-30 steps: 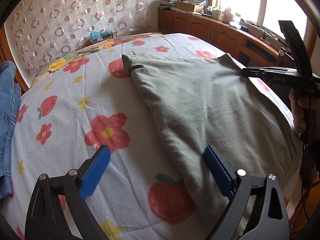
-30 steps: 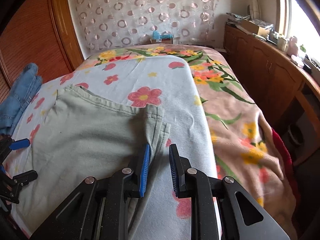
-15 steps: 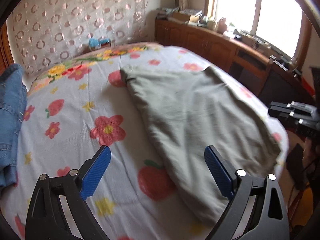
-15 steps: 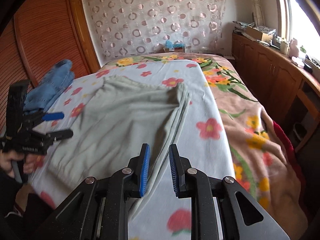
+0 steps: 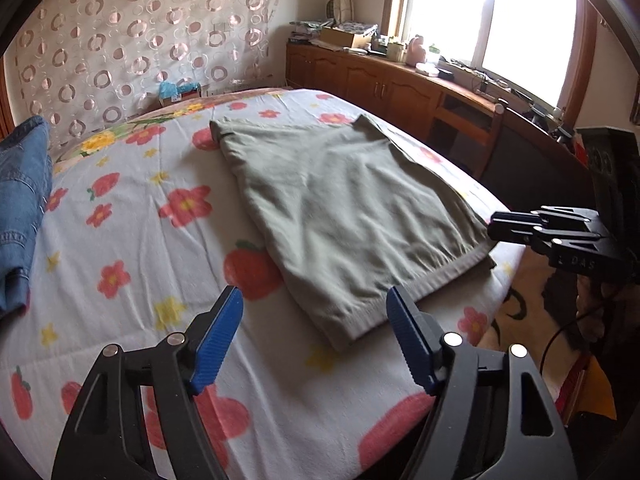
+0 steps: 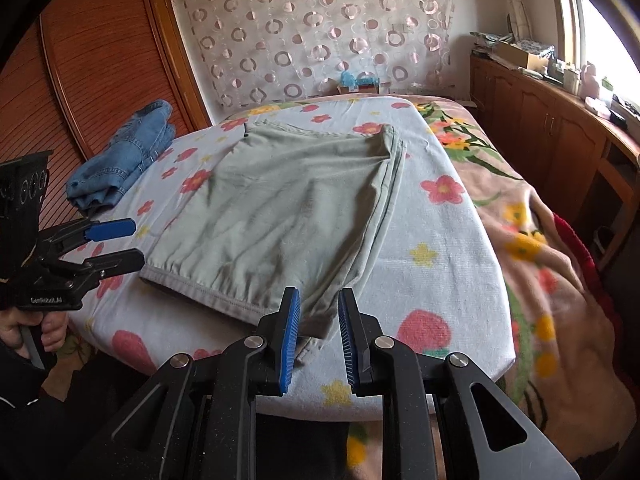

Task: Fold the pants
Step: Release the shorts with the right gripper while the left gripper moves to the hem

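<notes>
Pants (image 5: 344, 216), grey-green: one pair, lying flat on the bed (image 5: 132, 240), waistband toward the headboard end, elasticated hem at the near edge, one leg laid over the other along the window side.

Jeans (image 6: 128, 156), blue denim: one folded stack, at the bed's far side by the wooden slatted wall panel (image 6: 92, 76), well apart from the pants.

Left hand-held gripper (image 5: 314, 340): one, blue pads apart and closing, nothing between them, hovering above the near hem corner without touching it.

Right hand-held gripper (image 6: 318, 340): one, pads narrowly apart, not clamped; the hem corner of the pants shows in the gap, contact not discernible.

Bedding: one white cover with red flowers, strawberries and yellow stars; one peach floral blanket (image 6: 540, 248) beneath, exposed on the window side.

Room: circle-patterned curtain (image 6: 320, 36) behind the bed; wooden cabinets (image 5: 380, 88) with clutter under one bright window (image 5: 492, 20).

Edges: hem close to the bed's near edge; broad bare cover left of the pants, narrow strip on the window side.
</notes>
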A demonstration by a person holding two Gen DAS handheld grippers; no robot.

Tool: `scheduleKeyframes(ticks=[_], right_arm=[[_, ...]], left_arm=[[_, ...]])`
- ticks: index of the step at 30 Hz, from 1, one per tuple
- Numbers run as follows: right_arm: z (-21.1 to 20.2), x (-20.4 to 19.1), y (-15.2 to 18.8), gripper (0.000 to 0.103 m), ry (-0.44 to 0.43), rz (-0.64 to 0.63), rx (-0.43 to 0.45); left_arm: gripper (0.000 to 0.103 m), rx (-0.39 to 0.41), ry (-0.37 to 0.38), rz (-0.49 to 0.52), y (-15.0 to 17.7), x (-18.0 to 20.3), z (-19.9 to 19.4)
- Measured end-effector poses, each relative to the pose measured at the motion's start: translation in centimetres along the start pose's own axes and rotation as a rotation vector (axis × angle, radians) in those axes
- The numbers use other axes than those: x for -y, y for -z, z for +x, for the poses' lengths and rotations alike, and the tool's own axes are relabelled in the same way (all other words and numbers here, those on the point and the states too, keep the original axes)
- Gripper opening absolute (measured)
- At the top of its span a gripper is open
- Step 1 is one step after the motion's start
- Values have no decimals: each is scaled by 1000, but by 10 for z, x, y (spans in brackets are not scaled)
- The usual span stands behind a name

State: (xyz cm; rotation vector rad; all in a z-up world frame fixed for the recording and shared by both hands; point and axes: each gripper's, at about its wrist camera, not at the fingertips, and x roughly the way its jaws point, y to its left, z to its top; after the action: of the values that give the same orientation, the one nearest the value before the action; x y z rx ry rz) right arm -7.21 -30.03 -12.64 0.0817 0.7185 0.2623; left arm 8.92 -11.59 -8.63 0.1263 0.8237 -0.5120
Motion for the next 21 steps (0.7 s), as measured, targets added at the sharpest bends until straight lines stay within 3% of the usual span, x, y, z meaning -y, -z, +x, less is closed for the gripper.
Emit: scheduleKeyframes(ticks=[4, 11, 13, 15, 21], right_arm=[[3, 0, 2, 21, 18, 4, -17], [5, -5, 7, 20, -12, 15, -12], [5, -7, 7, 10, -19, 9, -10], [4, -6, 8, 9, -26, 9, -2], [-9, -7, 8, 7, -69, 23, 24]], left_arm=[[52, 7, 18, -22, 9, 4, -1], [52, -10, 66, -26, 19, 12, 5], [51, -16, 69, -24, 20, 14, 8], [40, -15, 70, -28, 20, 15, 9], [24, 30, 53, -21, 17, 15, 1]])
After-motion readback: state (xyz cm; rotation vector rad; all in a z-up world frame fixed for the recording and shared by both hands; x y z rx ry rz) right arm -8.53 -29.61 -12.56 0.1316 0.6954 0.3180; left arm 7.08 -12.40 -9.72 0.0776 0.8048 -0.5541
